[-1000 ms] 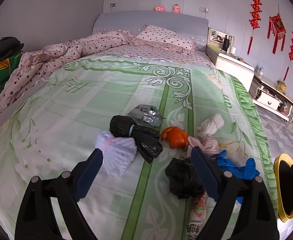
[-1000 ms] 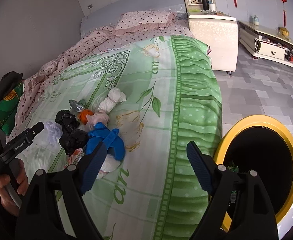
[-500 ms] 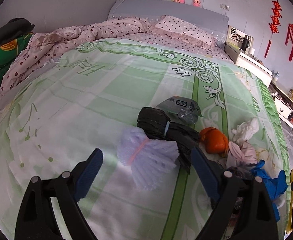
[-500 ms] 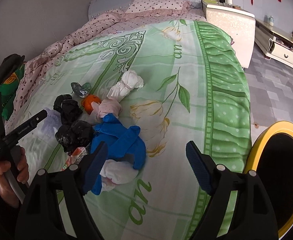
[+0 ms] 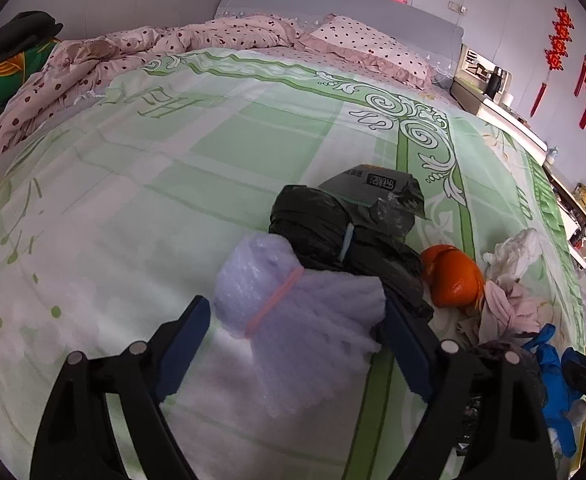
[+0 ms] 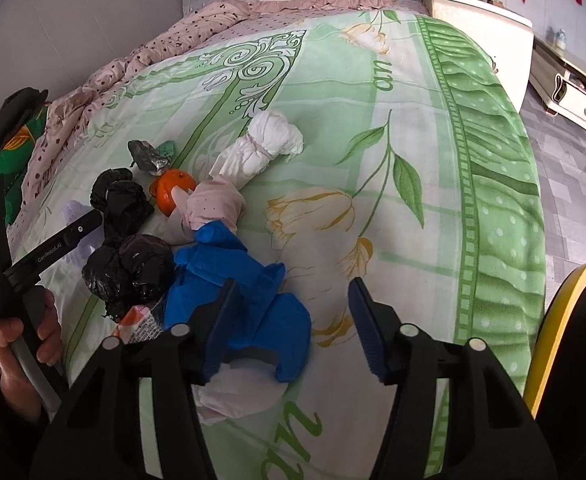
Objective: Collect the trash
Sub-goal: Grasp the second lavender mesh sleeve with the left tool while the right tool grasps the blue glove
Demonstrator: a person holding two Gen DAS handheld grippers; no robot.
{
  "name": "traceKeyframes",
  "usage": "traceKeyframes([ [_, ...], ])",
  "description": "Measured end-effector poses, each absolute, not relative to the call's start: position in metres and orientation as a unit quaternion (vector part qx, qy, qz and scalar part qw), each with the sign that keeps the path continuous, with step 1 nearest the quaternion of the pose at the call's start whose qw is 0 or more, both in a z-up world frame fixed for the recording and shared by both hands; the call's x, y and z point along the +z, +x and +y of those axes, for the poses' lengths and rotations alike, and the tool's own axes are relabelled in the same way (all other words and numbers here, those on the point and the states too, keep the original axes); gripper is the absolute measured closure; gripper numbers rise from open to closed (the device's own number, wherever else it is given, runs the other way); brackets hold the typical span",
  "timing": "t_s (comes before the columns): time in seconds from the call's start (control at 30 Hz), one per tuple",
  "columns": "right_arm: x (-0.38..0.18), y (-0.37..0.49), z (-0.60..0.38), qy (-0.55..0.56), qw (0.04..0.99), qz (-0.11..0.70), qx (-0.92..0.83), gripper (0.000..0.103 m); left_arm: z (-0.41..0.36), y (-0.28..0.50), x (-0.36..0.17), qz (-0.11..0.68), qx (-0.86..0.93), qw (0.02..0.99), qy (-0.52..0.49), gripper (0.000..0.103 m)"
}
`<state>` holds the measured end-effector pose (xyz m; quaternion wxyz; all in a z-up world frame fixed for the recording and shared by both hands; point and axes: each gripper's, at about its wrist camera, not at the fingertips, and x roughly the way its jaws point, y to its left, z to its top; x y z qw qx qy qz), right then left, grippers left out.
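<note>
A pile of trash lies on the green bedspread [image 5: 173,160]. My left gripper [image 5: 297,340] is open, its jaws on either side of a white foam wrap tied with a pink band [image 5: 293,308]. Behind it lie a black bag roll [image 5: 317,224], a grey foil packet [image 5: 377,192], an orange [image 5: 453,280] and a pink cloth wad [image 5: 501,308]. My right gripper [image 6: 293,316] is open over a blue glove bundle [image 6: 253,300], beside a black bag [image 6: 133,272], a white tied wad [image 6: 261,148] and the orange [image 6: 173,192].
A yellow-rimmed black bin [image 6: 573,340] stands on the floor at the bed's right side. A pink dotted quilt [image 5: 113,52] and pillow [image 5: 365,40] lie at the head. A white nightstand [image 6: 481,20] stands beyond. The left gripper shows in the right wrist view [image 6: 65,240].
My left gripper has moved forward and left so the foam wrap now sits between its jaws. My right gripper has swung left from the bin and down over the blue gloves.
</note>
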<state>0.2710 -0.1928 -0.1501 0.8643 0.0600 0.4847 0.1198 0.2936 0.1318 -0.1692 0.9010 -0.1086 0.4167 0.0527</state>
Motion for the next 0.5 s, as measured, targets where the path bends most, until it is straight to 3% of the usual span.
traceKeyframes([
  [0.3,-0.1567,0.2732,-0.1918,0.055,0.863,0.487,0.12,0.095,0.1359,0.2915,-0.1742,0.413,0.038,0.901,-0.128,0.04],
  [0.5,-0.1487,0.2678,-0.1968,0.059,0.87,0.476,0.117,0.1,0.1398,0.2878,-0.1713,0.411,0.041,0.9,-0.142,0.045],
])
